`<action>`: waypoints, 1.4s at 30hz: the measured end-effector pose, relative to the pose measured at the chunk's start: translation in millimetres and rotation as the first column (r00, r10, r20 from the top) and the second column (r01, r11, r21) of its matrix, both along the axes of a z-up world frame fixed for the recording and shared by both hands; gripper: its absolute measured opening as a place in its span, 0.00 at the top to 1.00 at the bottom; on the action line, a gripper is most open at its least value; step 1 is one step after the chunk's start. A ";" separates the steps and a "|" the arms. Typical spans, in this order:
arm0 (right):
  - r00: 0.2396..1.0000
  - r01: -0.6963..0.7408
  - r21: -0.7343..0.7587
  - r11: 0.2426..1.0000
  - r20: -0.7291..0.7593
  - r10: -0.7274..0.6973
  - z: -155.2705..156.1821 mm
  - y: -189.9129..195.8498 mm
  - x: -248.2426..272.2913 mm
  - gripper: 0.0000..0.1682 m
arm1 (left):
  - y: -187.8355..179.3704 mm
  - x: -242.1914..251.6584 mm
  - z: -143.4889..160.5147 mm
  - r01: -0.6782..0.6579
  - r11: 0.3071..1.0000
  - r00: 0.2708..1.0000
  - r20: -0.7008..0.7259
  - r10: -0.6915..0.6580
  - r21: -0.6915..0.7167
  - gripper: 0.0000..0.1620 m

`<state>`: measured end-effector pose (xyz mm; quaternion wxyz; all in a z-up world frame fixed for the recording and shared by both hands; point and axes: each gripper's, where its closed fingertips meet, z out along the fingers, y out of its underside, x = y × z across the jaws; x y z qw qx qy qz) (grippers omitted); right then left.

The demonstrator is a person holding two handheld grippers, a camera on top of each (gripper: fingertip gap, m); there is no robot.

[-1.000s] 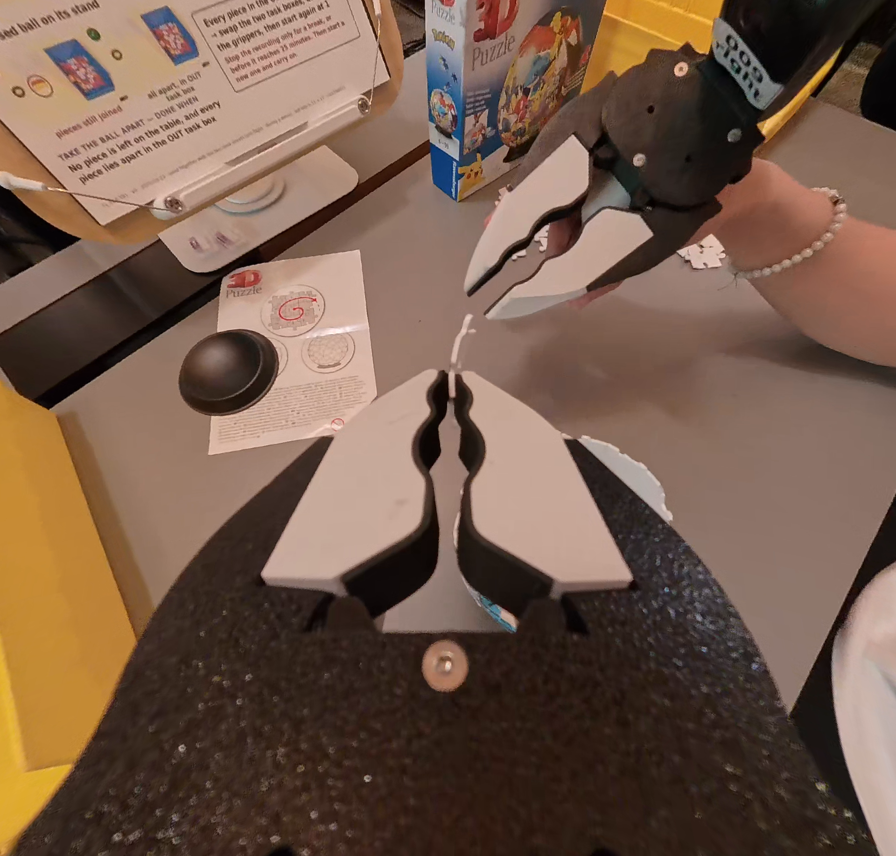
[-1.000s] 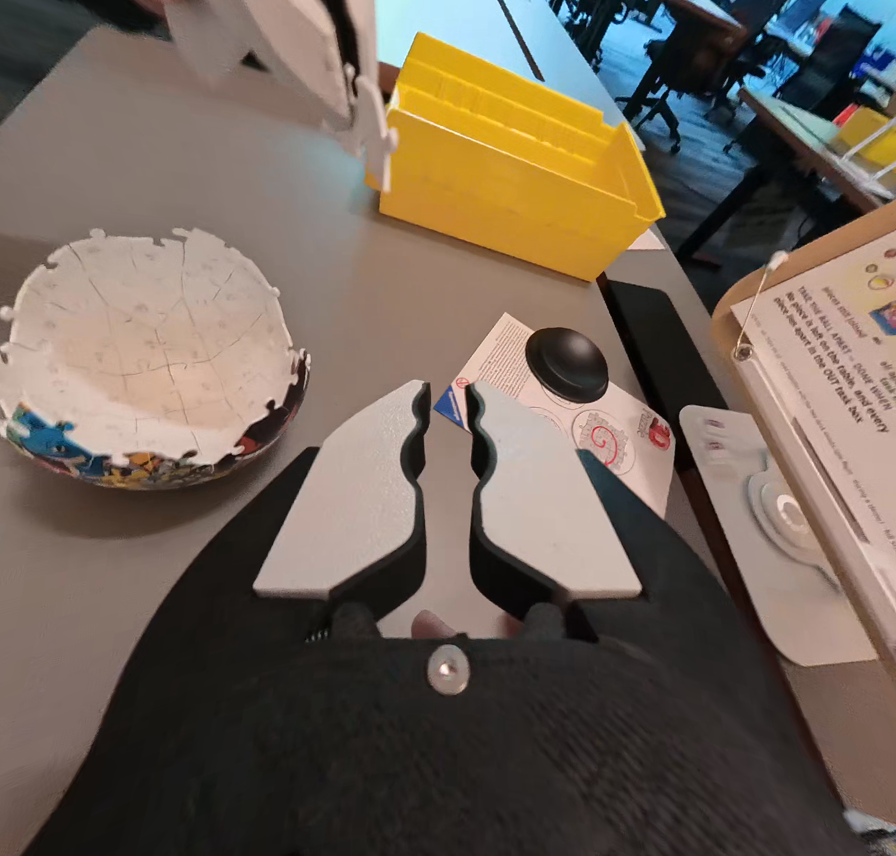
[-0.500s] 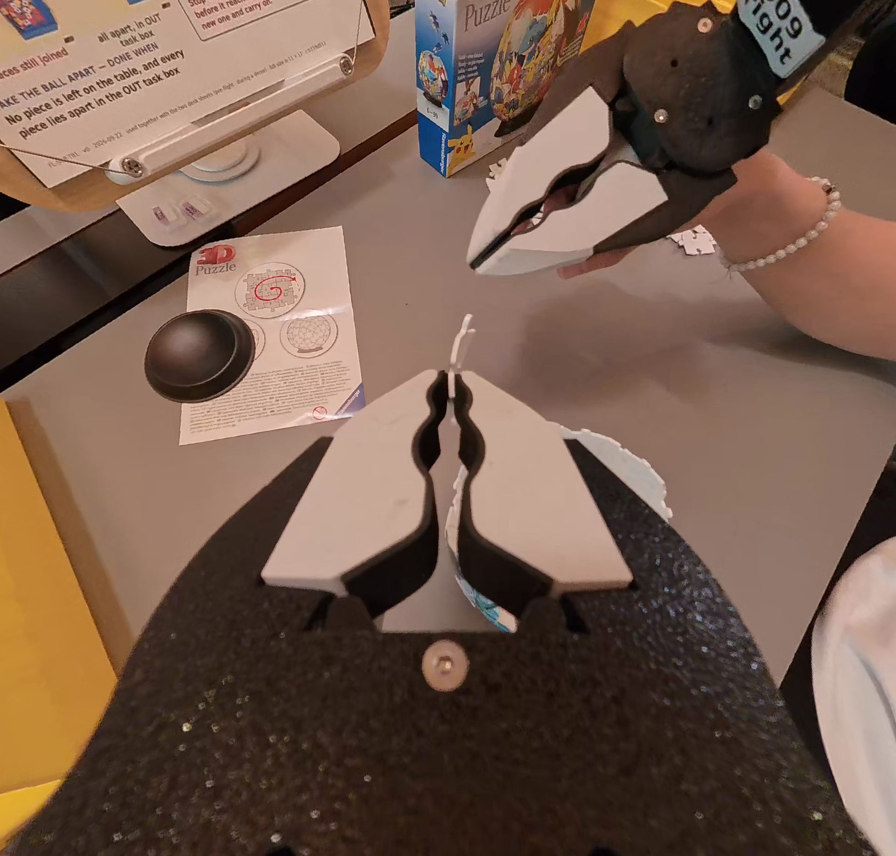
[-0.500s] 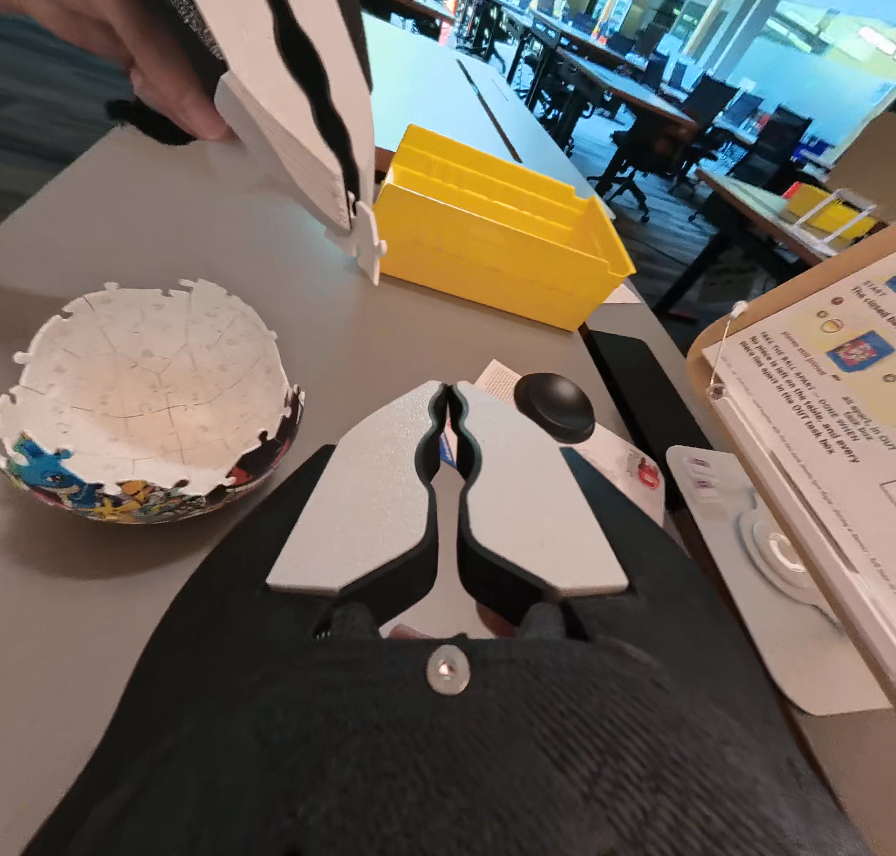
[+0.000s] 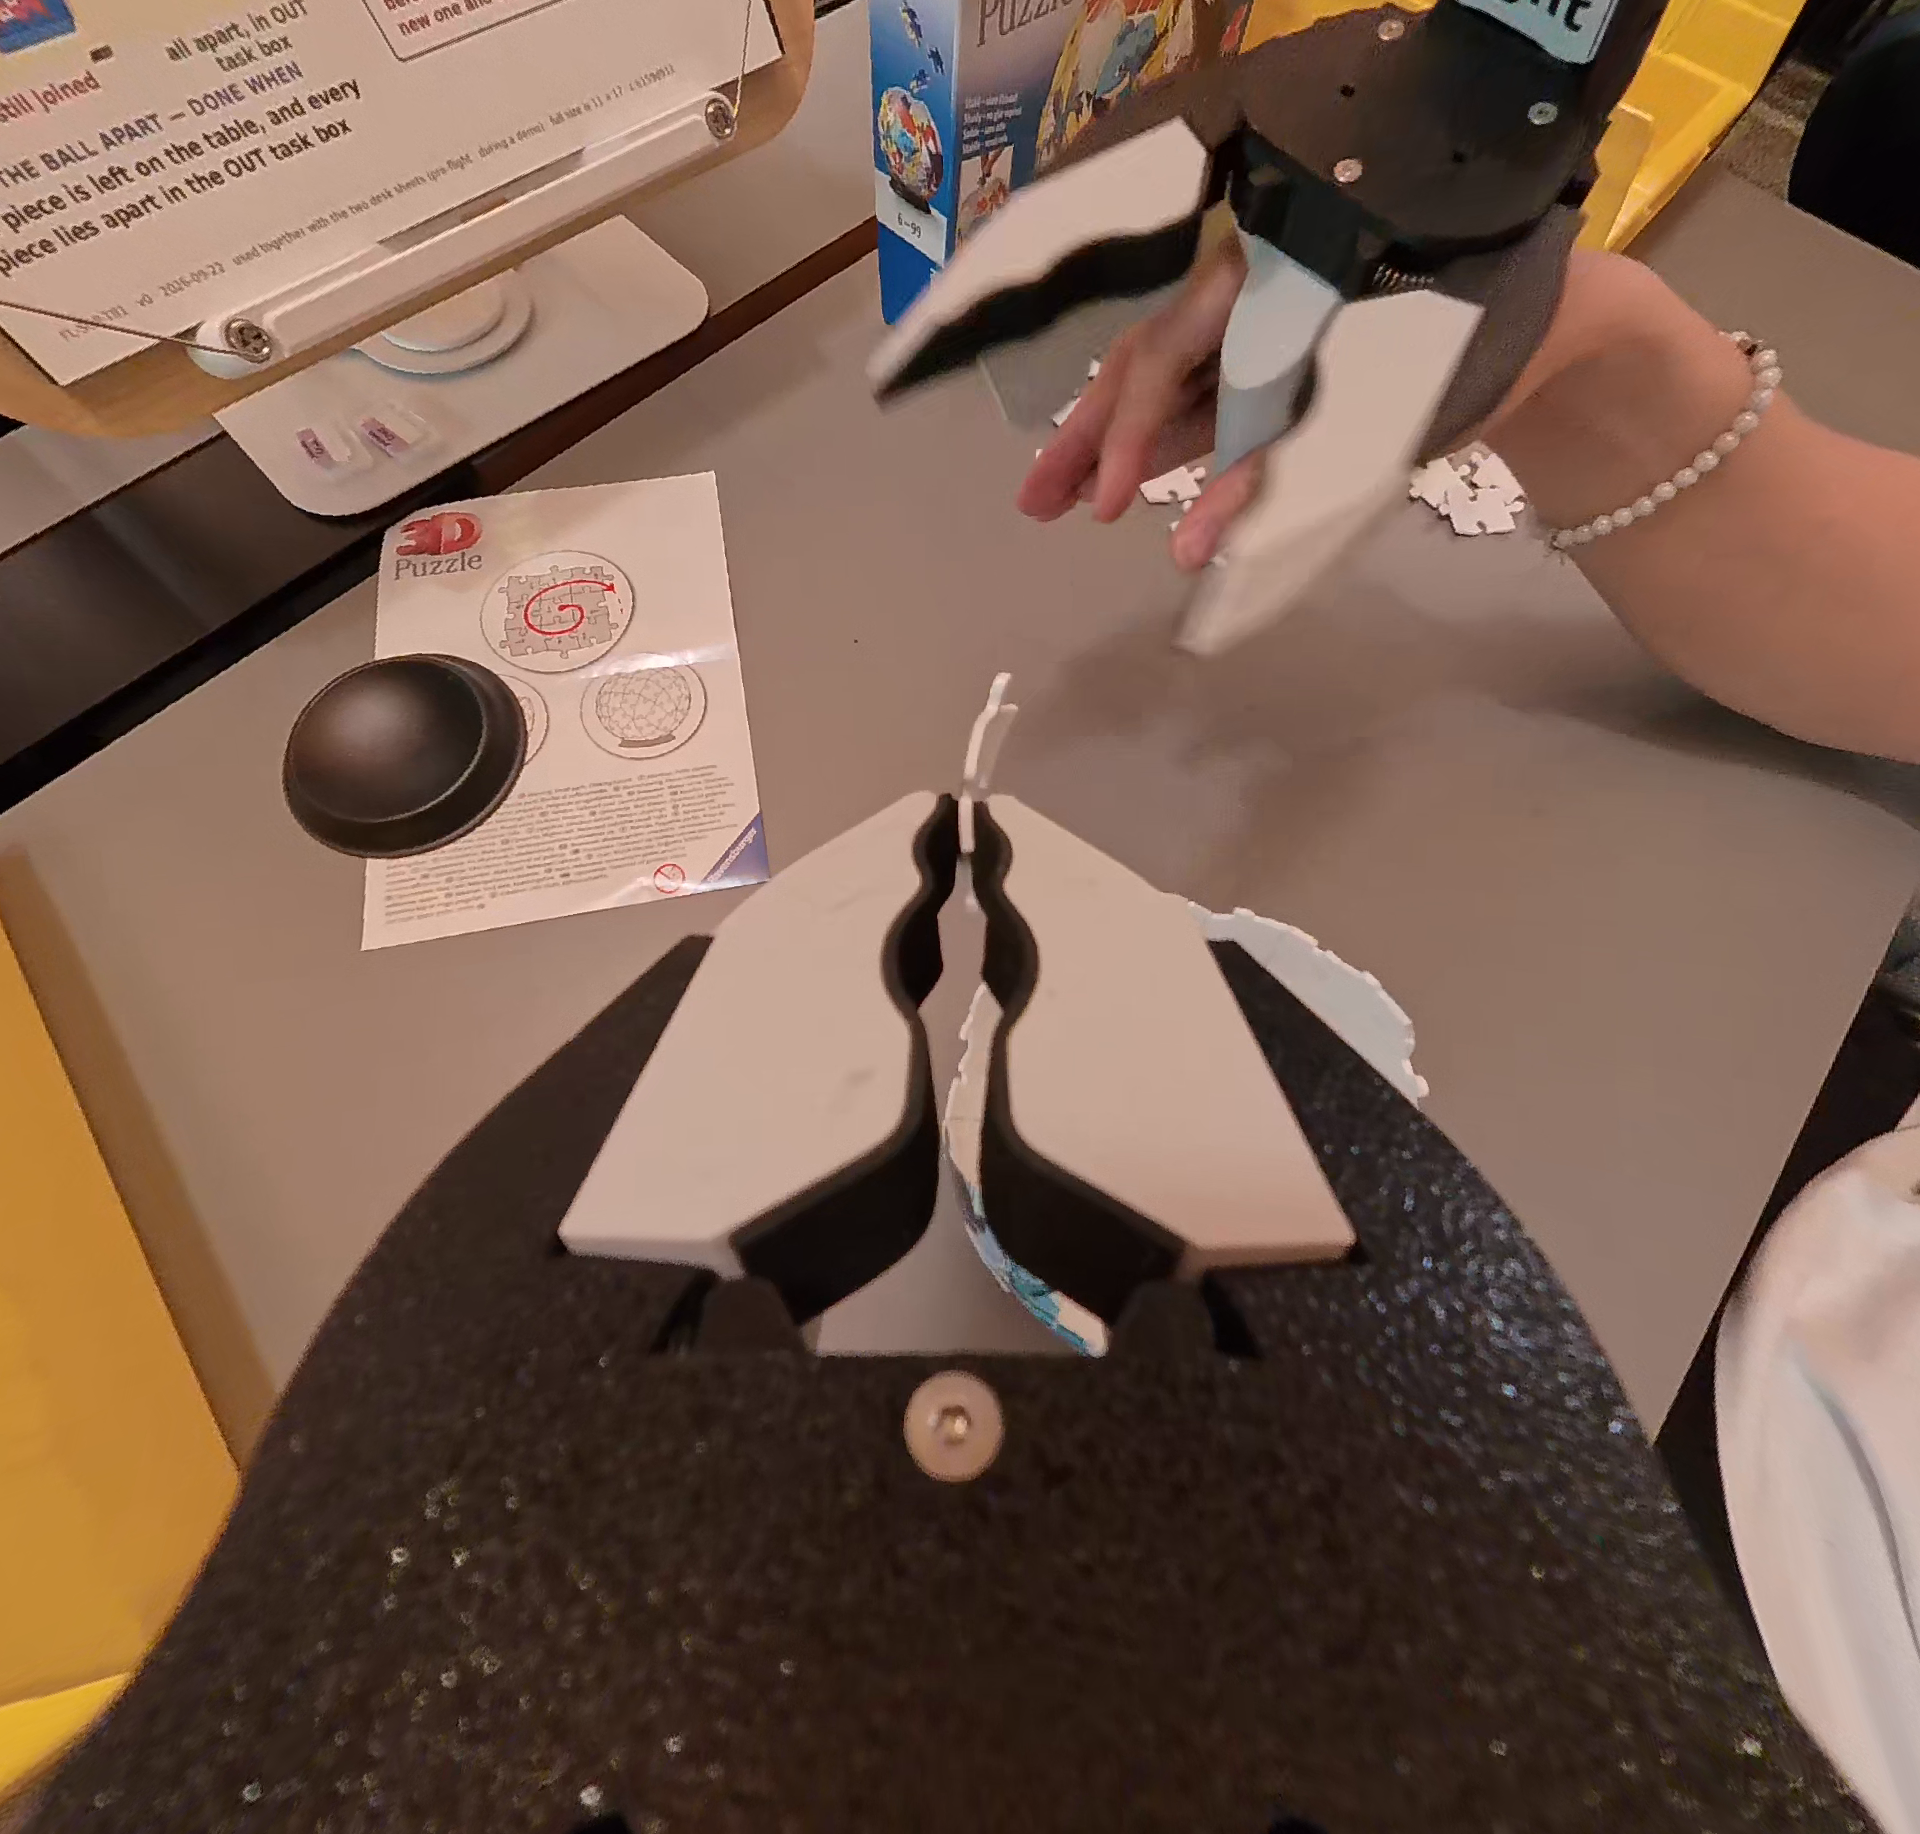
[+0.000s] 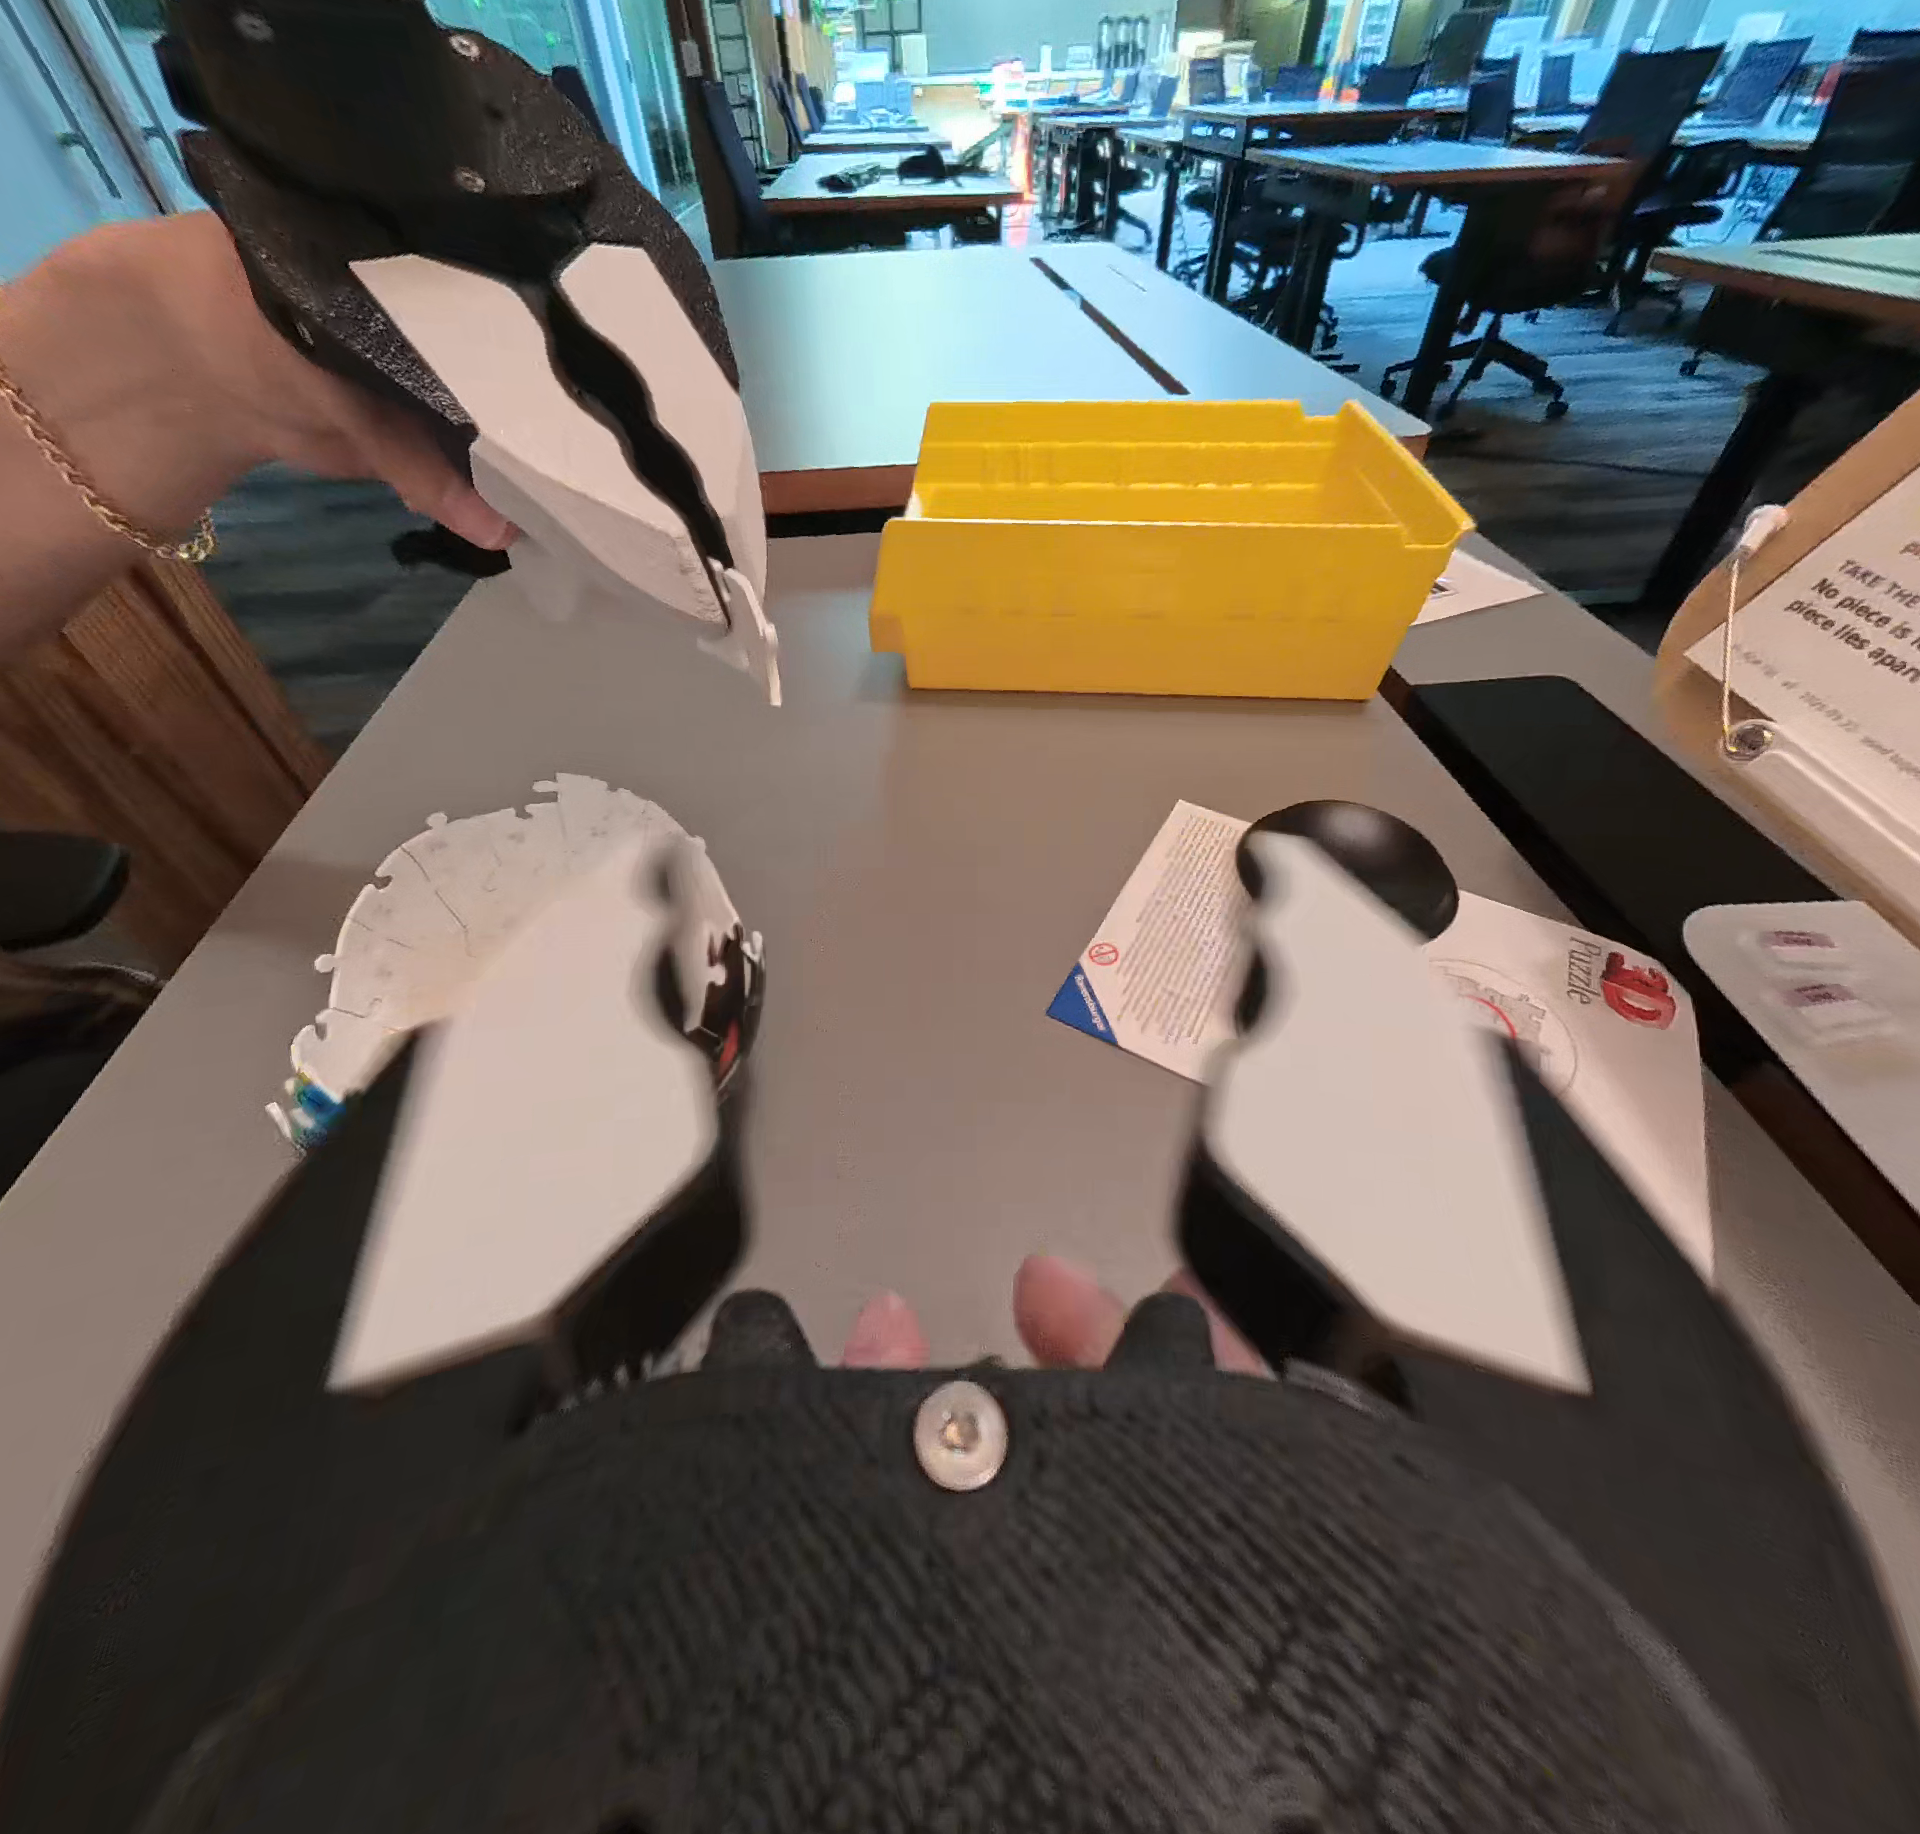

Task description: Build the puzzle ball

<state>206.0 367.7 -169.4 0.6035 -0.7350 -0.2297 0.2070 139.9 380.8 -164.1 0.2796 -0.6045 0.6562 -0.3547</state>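
Left gripper (image 6: 727, 605) raised above the grey tabletop (image 6: 935, 849), its fingers pinched together on one small white curved puzzle piece (image 6: 753, 641), which pokes out past the tips edge-on. Same grip as half a second ago; piece has not shifted in the hold.

Below it, on the table: the half-built puzzle ball (image 6: 499, 911), a bowl-shaped shell of joined pieces, white inside, printed colour outside, rim jagged and open upward. Not touching either tool.

Centre: bare table. A yellow plastic bin (image 6: 1143, 558) stands at the far edge.

Right gripper (image 6: 956, 1036) is the change. Half a second ago its fingers were together and empty; now they stand wide apart, blurred with motion, nothing between them. It hangs near the held piece, not touching it.

Right of that: a black dome-shaped stand (image 6: 1361, 870) sitting on a white printed instruction leaflet (image 6: 1174, 932), untouched. Loose white pieces (image 5: 1465, 491) lie beyond the right hand in the left wrist view.

Judgement: the opening looks like readying for a handover or a regrip of the piece, so it can be turned to meet the shell's rim. The ball is about half done.
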 end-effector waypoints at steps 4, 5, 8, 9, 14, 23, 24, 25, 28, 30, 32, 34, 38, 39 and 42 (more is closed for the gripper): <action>0.998 0.033 -0.010 0.999 -0.061 -0.033 5.1 2.5 5.3 0.35 | -0.7 0.1 -3.4 0.001 1.000 1.000 -0.011 -0.001 -0.004 0.99; 0.998 0.036 -0.034 0.999 -0.056 -0.038 1.9 2.8 5.6 0.28 | -1.1 0.2 -4.1 0.003 1.000 1.000 -0.014 -0.003 -0.002 0.99; 0.996 0.086 -0.081 0.993 0.030 -0.083 -12.8 6.9 10.0 0.14 | -1.9 1.0 -5.1 0.006 1.000 1.000 -0.019 -0.006 0.000 0.99; 0.991 0.120 -0.080 0.990 0.068 -0.115 -16.7 9.5 13.4 0.17 | -2.4 1.3 -5.1 0.008 1.000 1.000 -0.020 -0.008 -0.002 0.99; 0.955 0.207 0.098 0.973 0.196 -0.223 -7.0 18.9 19.6 0.14 | -4.3 2.2 -6.0 0.016 1.000 0.999 -0.032 -0.016 0.002 0.99; 0.957 0.220 -0.063 0.973 0.209 -0.203 -26.3 16.3 23.6 0.24 | -6.6 1.2 -7.4 0.023 1.000 0.999 -0.039 -0.023 -0.008 0.99; 0.959 0.220 -0.051 0.974 0.196 -0.206 -24.3 17.5 23.2 0.24 | -6.9 0.9 -7.7 0.025 1.000 0.999 -0.042 -0.025 -0.006 0.99; 0.956 0.233 -0.028 0.972 0.188 -0.223 -21.2 19.6 24.0 0.23 | -7.3 0.7 -7.8 0.026 1.000 0.999 -0.043 -0.027 -0.004 0.99; 0.945 0.115 0.020 0.993 0.305 -0.116 -26.1 11.9 7.3 0.14 | -7.9 0.8 -7.9 0.029 1.000 0.999 -0.040 -0.029 -0.005 0.99; 0.905 0.159 0.001 0.987 0.401 -0.146 -34.6 13.2 12.2 0.19 | -8.2 1.1 -9.0 0.029 1.000 0.999 -0.041 -0.029 -0.012 0.99; 0.890 0.195 -0.025 0.980 0.425 -0.166 -38.7 14.5 15.1 0.29 | -8.2 1.4 -11.0 0.026 1.000 0.999 -0.042 -0.027 -0.017 0.99; 0.913 0.190 -0.038 0.981 0.375 -0.162 -36.4 14.3 11.6 0.30 | -9.2 1.7 -13.3 0.027 0.999 0.999 -0.043 -0.028 -0.023 0.99; 0.952 0.174 0.003 0.985 0.254 -0.169 -20.0 15.9 5.6 0.27 | -11.0 2.0 -17.7 0.030 0.999 0.998 -0.048 -0.031 -0.028 0.99; 0.953 0.182 0.039 0.982 0.240 -0.186 -13.9 17.0 6.5 0.26 | -11.3 2.2 -18.1 0.030 0.999 0.998 -0.048 -0.031 -0.031 0.99; 0.958 0.039 0.176 0.984 0.274 -0.087 0.7 5.8 -12.7 0.16 | -13.7 2.6 -19.0 0.036 0.999 0.997 -0.060 -0.038 -0.035 0.99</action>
